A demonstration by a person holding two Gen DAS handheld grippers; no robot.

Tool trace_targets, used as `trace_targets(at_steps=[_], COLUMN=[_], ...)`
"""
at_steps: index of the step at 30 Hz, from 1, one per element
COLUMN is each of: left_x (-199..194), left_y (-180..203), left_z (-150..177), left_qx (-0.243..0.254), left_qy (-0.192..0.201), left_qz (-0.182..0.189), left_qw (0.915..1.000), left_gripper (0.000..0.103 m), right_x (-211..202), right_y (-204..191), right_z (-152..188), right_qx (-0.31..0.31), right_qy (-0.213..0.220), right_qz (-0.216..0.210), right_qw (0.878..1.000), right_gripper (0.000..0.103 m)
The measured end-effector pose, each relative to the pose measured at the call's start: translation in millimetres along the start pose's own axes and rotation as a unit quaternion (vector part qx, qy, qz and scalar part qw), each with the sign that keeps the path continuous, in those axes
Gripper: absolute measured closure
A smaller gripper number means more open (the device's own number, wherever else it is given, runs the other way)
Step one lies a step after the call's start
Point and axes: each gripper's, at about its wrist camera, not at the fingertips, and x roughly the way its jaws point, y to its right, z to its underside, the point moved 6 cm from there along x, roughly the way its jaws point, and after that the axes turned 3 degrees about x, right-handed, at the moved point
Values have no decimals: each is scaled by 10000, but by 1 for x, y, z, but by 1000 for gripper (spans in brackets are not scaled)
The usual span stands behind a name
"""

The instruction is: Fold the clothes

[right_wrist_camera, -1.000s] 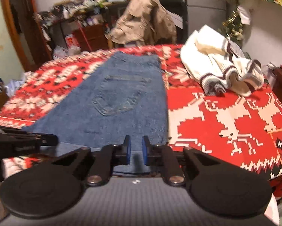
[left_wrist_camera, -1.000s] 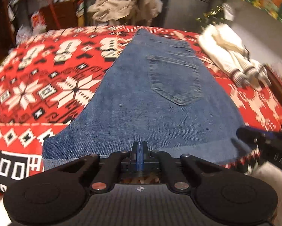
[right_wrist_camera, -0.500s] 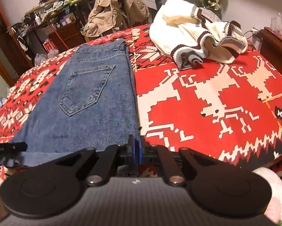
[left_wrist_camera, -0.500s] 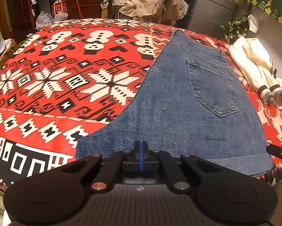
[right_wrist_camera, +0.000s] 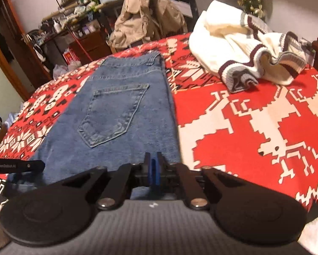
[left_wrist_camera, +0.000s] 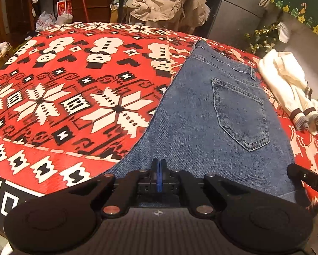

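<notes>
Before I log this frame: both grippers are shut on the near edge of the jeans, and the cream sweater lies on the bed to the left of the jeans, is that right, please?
Not quite: the cream sweater lies to the right of the jeans, as the right wrist view shows. The rest holds: the left gripper and the right gripper have their jaws shut on the jeans' near edge, on the bed.

The jeans lie flat on the patterned cover, running toward twelve o'clock. The sweater lies on the cover at two o'clock, apart from them. A jacket hangs behind, beyond the cover's far edge.
</notes>
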Motion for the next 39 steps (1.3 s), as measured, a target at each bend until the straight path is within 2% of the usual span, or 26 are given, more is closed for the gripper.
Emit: trace_targets(at_steps=[3,6,10,14,17,21,24,30,34,37,39], left_x=[-1,-3,-13,-9,8,29,26,17,14,26,41], left_y=[-4,-4,2,16,24,22,15,10,27,45,51], left_z=[0,1,-5,-25,-35,-37,-33,-33,-59,-87,-101], left_qx=[-37,-49,-63,30,53,39,23,128,164,257,176], left_qy=[-11,-30,50,95,-44,-211,-193,-277,-183,-108,-212], left_qz=[-21,-37,219,353,459,367,422,438,638,640,699], left_qw=[10000,10000,9997,9993,9989,9991,9989,9986,9977,9976,9972], left_gripper=[100,101,100,100,100,99,100,100,100,100,100], right_x=[-2,-5,-15,-11,1,23,31,19,16,32,49], right_y=[9,16,16,6,-5,-9,-2,10,9,-4,-11], right_z=[4,4,-5,-18,-28,-36,-31,-25,-50,-74,-86], right_qx=[12,244,358,233,61,-60,-72,-177,-49,-173,-297], right_qy=[-56,-81,82,131,114,13,-71,-259,-114,-47,-95], right_qz=[137,65,-46,-113,-152,-86,-45,-124,-273,-342,-313], right_qw=[9999,9996,9993,9996,9998,9999,9999,9994,9995,9993,9990], right_gripper=[102,102,95,95,95,94,98,94,90,90,90])
